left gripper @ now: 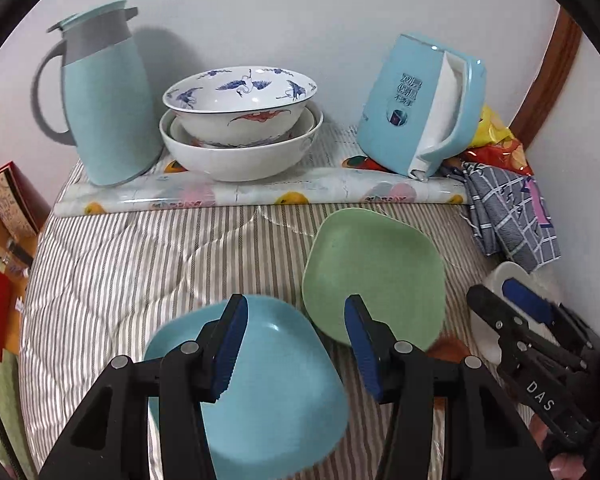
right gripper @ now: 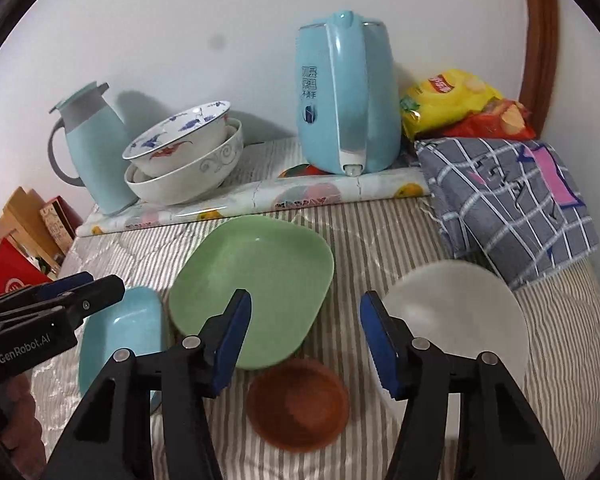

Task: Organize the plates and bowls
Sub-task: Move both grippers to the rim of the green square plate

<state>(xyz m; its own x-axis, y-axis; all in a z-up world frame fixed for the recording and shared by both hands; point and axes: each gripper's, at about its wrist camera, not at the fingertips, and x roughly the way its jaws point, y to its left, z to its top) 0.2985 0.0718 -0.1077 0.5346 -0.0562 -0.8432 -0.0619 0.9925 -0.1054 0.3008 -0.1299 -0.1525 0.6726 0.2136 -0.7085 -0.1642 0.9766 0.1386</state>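
On the striped bedding lie a light blue square plate, a green square plate, a small brown bowl and a white round plate. My left gripper hovers open over the blue plate's far edge, the green plate just beyond its right finger. My right gripper is open above the gap between the green and white plates, with the brown bowl below it. Neither gripper holds anything. Stacked patterned bowls stand at the back on a fruit-print mat.
A teal thermos jug stands left of the bowl stack and a blue kettle to its right. Snack bags and a folded checked cloth fill the right corner. Boxes sit beyond the bed's left edge.
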